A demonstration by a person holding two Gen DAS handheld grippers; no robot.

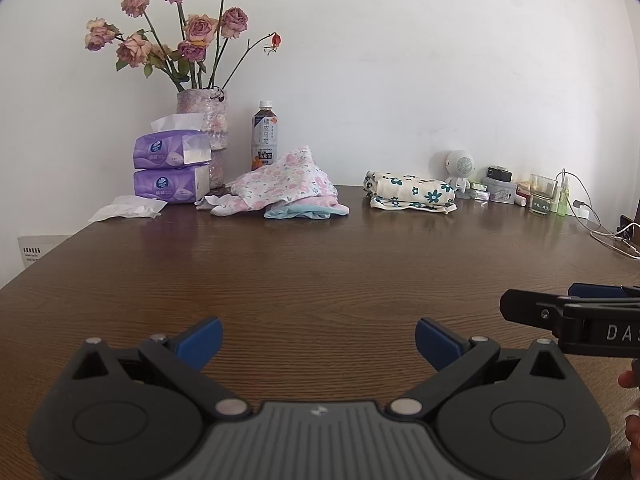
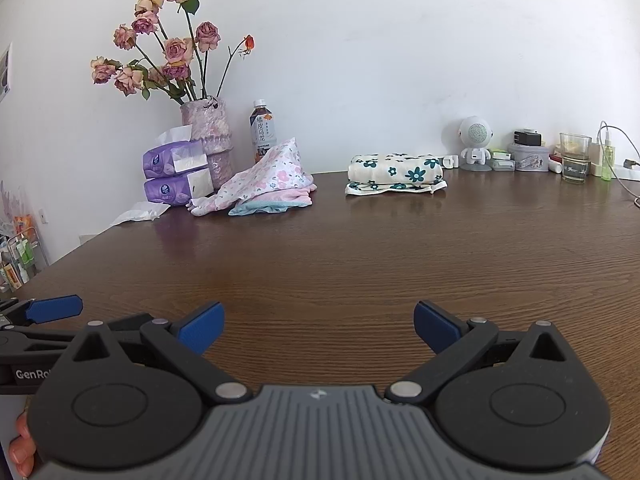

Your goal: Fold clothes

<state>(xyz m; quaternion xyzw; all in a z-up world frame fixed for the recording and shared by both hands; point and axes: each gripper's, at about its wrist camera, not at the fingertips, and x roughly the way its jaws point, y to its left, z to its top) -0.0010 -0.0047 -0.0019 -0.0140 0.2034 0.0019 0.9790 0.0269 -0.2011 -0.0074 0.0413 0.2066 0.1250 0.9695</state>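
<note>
A loose heap of clothes (image 1: 288,184), pink-flowered white cloth over pink and light-blue pieces, lies at the table's far left; it also shows in the right wrist view (image 2: 268,184). A folded cream garment with teal flowers (image 1: 410,194) lies at the far middle, also in the right wrist view (image 2: 396,174). My left gripper (image 1: 318,340) is open and empty, low over the near table. My right gripper (image 2: 318,326) is open and empty beside it, far from the clothes. Its fingers (image 1: 532,308) show at the right edge of the left wrist view.
The brown wooden table (image 1: 320,264) stands against a white wall. At the back left are two purple tissue packs (image 1: 172,168), a vase of dried roses (image 1: 204,120), a drink bottle (image 1: 265,136) and a loose tissue (image 1: 128,208). At the back right are a small robot figure (image 2: 475,144), jars, a glass (image 2: 575,158) and cables.
</note>
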